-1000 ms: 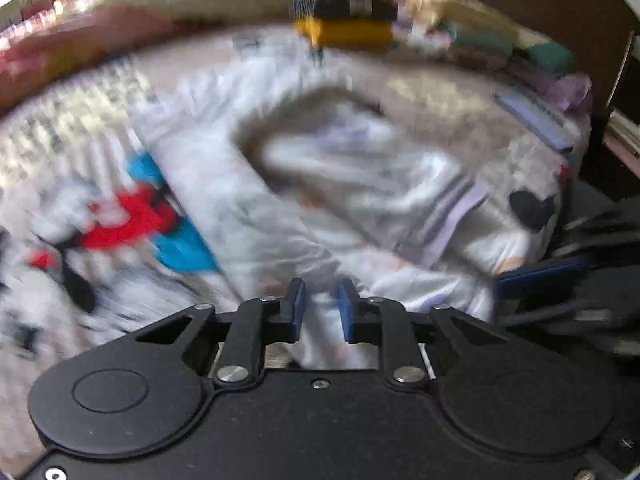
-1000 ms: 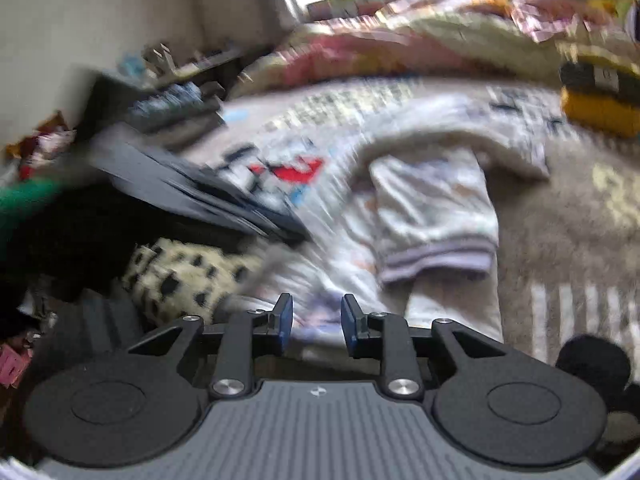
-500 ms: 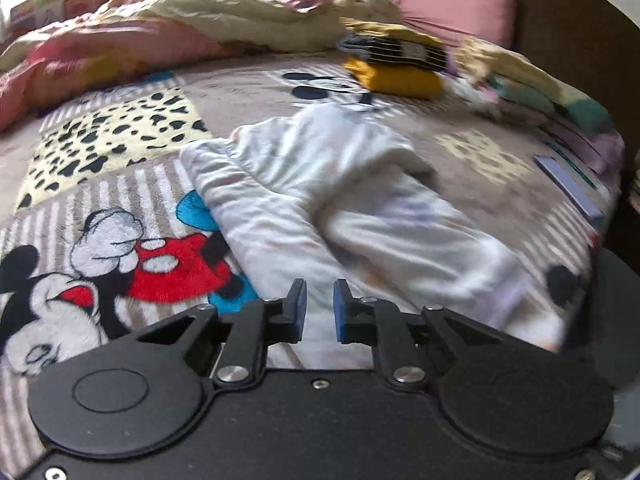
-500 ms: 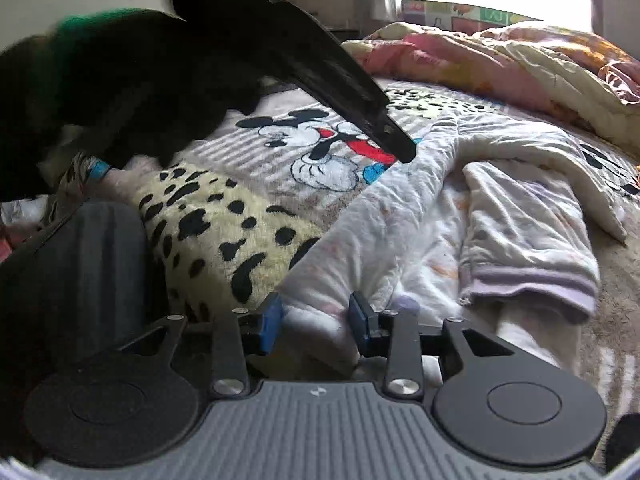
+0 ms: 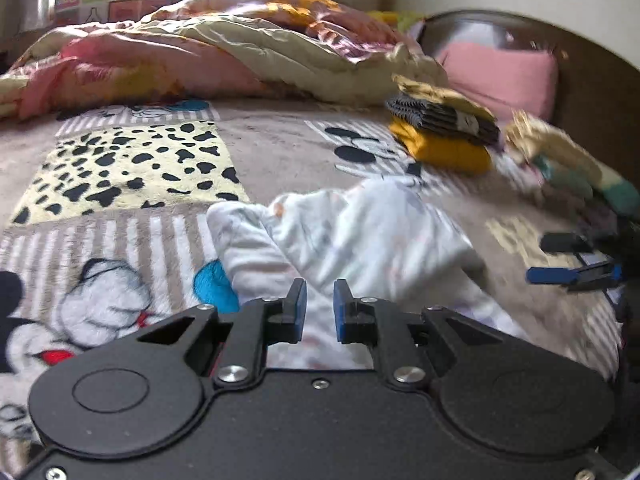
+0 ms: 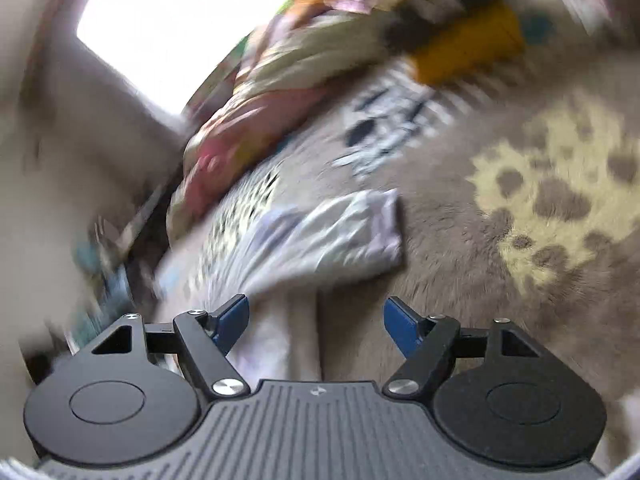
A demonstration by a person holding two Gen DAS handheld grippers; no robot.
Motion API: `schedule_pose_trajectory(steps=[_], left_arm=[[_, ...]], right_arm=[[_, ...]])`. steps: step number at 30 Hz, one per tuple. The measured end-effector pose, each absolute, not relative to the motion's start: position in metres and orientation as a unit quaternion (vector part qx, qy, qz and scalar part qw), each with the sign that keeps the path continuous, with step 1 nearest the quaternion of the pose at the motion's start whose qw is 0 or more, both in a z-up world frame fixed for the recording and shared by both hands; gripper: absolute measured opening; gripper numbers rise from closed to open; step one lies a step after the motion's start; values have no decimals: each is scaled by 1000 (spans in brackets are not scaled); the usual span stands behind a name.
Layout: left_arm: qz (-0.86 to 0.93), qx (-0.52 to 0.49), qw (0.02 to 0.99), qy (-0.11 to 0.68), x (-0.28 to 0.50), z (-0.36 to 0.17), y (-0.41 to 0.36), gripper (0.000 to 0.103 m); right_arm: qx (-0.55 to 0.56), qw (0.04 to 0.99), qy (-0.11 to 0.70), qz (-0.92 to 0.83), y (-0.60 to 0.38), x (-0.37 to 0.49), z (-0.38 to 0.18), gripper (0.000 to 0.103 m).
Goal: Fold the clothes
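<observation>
A white printed garment (image 5: 360, 240) lies folded over on the Mickey Mouse blanket (image 5: 120, 168). My left gripper (image 5: 319, 304) is shut on the garment's near edge, with cloth between its blue pads. In the right wrist view, which is blurred, the garment (image 6: 320, 236) lies ahead with its purple cuff on the right. My right gripper (image 6: 316, 318) is open and empty just above the garment's near part. It also shows at the right edge of the left wrist view (image 5: 568, 260).
A pile of folded clothes, striped over yellow (image 5: 444, 136), sits at the back right of the bed. A rumpled pink and cream quilt (image 5: 200, 52) lies along the back. A pink pillow (image 5: 500, 72) leans on the dark headboard. More loose clothes (image 5: 568, 172) lie at the right.
My right gripper has opened and let go of the garment, and its view has swung sideways. My left gripper stays shut on the cloth and the garment now lies more bunched.
</observation>
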State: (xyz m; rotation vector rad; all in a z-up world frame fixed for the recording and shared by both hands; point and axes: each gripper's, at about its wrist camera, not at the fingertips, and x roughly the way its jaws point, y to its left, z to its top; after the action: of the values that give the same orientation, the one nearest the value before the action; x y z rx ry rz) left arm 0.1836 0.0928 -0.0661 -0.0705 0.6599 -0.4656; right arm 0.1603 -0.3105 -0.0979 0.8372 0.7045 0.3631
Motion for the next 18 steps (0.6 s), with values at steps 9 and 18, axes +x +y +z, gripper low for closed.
schedule_pose_trajectory(steps=[9, 18], left_arm=[[-264, -121, 895, 338, 201, -107, 115, 14], [-285, -201, 884, 312, 207, -96, 127, 25]], right_arm=[[358, 870, 314, 125, -311, 239, -134, 82], [337, 860, 323, 207, -309, 265, -135, 49]])
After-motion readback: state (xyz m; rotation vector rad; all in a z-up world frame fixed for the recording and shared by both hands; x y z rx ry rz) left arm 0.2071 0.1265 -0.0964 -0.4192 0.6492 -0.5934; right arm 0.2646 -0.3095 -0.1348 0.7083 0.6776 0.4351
